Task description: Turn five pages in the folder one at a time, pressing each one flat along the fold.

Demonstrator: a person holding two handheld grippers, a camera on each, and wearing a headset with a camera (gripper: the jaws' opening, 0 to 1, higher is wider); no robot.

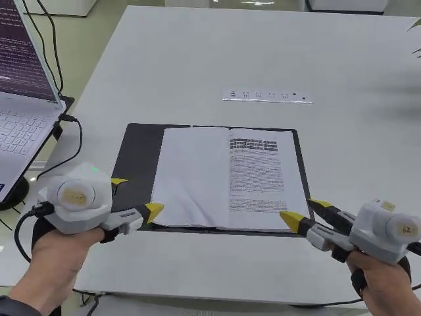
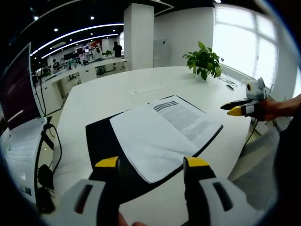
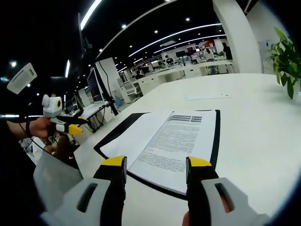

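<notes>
Folder [image 1: 138,171] lies open and flat mid-tabletop [image 1: 197,59], spine running 12 to 6. Blank pg [image 1: 191,174] is on the 9 o'clock side, printed pg [image 1: 266,178] on the 3 o'clock side. L gripper [image 1: 136,196] hovers just off the folder's 7 o'clock corner, fingers [image 2: 107,163] spread, holding nothing. R gripper [image 1: 306,212] sits at the 5 o'clock corner, fingers [image 3: 114,161] also spread w/ nothing btw them. Its tips are just beside the printed pg's lower edge, not touching as far as I can tell.

Looks like a gap btw turns. The blank pg is down but shows a soft crease near its lower edge, so it prob. wants a press along the fold. How many of the five are done, can't say. Next move, I'd guess: R gripper nips the printed pg's 5 o'clock corner, one sheet only, and carries it over toward 9. L gripper rubs down the spine after.

Writing: printed pg has a dark header block and body txt, too small to read. Laptop [image 1: 20,112] at 9 o'clock shows lines on screen, illegible. Socket strip [image 1: 266,97] at 12 o'clock carries small marks, unreadable.
</notes>
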